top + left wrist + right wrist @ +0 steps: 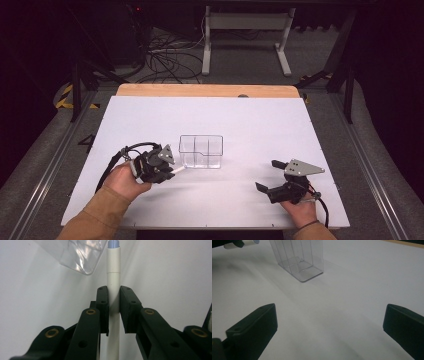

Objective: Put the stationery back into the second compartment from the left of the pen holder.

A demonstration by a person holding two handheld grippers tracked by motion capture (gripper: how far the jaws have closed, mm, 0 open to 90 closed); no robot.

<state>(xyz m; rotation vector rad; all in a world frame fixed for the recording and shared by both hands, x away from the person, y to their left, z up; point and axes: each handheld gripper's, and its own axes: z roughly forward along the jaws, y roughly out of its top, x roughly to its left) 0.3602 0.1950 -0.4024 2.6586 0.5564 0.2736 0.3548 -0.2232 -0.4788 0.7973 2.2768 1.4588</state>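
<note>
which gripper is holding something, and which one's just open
The left gripper is shut on a white marker, beside the clear container. The right gripper is open with nothing between its jaws.

No readable text, labels, brands or numbers anywhere: none on white marker (113, 290), clear plastic box (201, 150), or table (250, 120).

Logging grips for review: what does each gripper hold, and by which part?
Left gripper clamps a white marker mid-barrel; right gripper holds nothing.

white table sheet (260, 120) | wooden edge (207, 90) (far side) | floor cables (165, 57)
</note>
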